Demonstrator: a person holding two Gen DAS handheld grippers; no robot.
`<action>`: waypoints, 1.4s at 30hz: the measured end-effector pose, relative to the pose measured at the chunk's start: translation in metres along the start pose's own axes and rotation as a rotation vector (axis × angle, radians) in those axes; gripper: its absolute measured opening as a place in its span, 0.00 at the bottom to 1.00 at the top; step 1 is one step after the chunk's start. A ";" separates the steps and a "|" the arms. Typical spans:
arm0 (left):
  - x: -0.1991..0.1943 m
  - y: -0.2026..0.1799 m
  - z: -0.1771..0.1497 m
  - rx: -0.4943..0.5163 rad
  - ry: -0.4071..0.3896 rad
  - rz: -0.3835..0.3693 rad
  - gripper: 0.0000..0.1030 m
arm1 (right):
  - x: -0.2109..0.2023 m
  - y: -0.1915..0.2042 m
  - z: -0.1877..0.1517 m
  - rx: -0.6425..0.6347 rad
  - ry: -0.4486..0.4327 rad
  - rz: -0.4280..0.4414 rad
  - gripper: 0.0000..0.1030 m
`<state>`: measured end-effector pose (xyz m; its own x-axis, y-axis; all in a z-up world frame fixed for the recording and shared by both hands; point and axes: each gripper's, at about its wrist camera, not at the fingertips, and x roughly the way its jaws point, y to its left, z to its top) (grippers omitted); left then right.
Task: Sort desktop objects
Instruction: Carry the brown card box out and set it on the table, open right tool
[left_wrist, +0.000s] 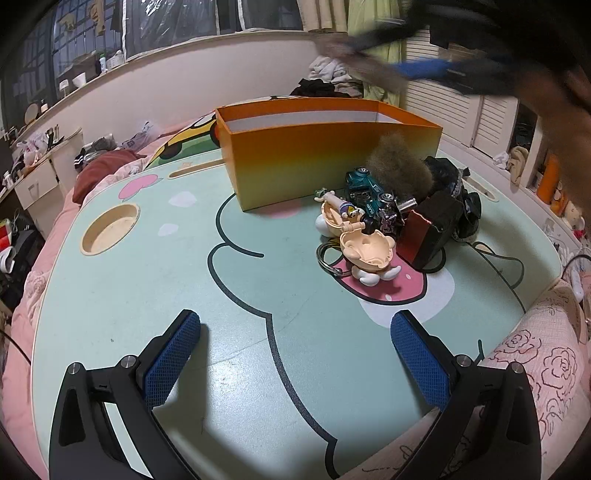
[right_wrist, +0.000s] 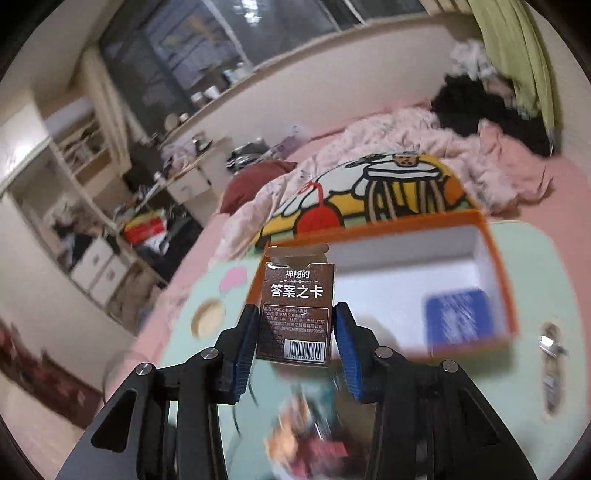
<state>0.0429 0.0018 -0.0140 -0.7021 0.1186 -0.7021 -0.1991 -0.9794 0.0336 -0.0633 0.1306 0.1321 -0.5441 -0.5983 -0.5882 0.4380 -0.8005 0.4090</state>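
My right gripper is clamped on the brown card box, carried above the orange box. I should centre it over the white floor before releasing. My left gripper hangs apart, empty, over the near table.

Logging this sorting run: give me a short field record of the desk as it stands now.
surface: mint cartoon-print table
container: orange box, open top, a blue card box inside
right hand-held gripper: grips a brown card box above the table, near the orange box
left hand-held gripper: open, holds nothing
unsorted pile: teal toy car, cream figurine, brown pom-pom, beside the orange box
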 end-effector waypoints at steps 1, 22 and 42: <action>0.000 0.001 0.000 0.000 0.000 -0.001 1.00 | -0.014 -0.001 -0.013 -0.024 -0.011 -0.015 0.39; 0.001 0.001 0.000 0.000 0.000 -0.002 1.00 | 0.001 -0.069 -0.073 0.068 0.025 -0.207 0.59; 0.001 -0.001 -0.001 0.002 0.002 0.003 1.00 | -0.003 -0.040 -0.137 -0.155 0.033 -0.411 0.96</action>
<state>0.0431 0.0031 -0.0152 -0.7015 0.1153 -0.7033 -0.1984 -0.9794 0.0373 0.0190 0.1694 0.0221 -0.6739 -0.2275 -0.7030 0.2931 -0.9557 0.0283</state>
